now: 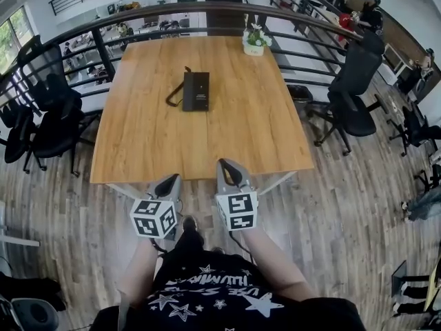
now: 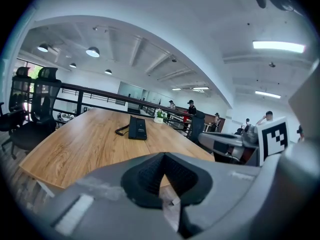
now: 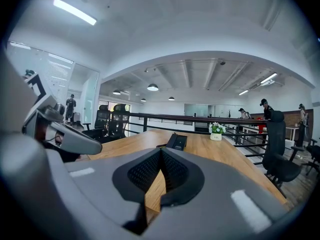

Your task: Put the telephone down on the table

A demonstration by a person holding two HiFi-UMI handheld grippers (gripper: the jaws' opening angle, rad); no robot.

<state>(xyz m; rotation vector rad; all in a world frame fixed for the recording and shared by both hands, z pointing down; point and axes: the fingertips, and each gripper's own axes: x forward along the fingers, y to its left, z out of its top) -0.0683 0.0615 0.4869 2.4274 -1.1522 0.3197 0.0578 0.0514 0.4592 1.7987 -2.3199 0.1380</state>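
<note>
Telephone [image 1: 196,90] keys seemingly too small; left chairs [image 1: 15,126] edge-cropped.

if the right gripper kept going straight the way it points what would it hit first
Most likely the bare wooden table, a little past its near edge, since the right gripper, shut and empty, tilts slightly down. The telephone lies farther along nearly the same line, so depth leaves some doubt.

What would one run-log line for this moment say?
telephone: lying on table | left gripper: shut, empty, near table edge | right gripper: shut, empty, near table edge
</note>
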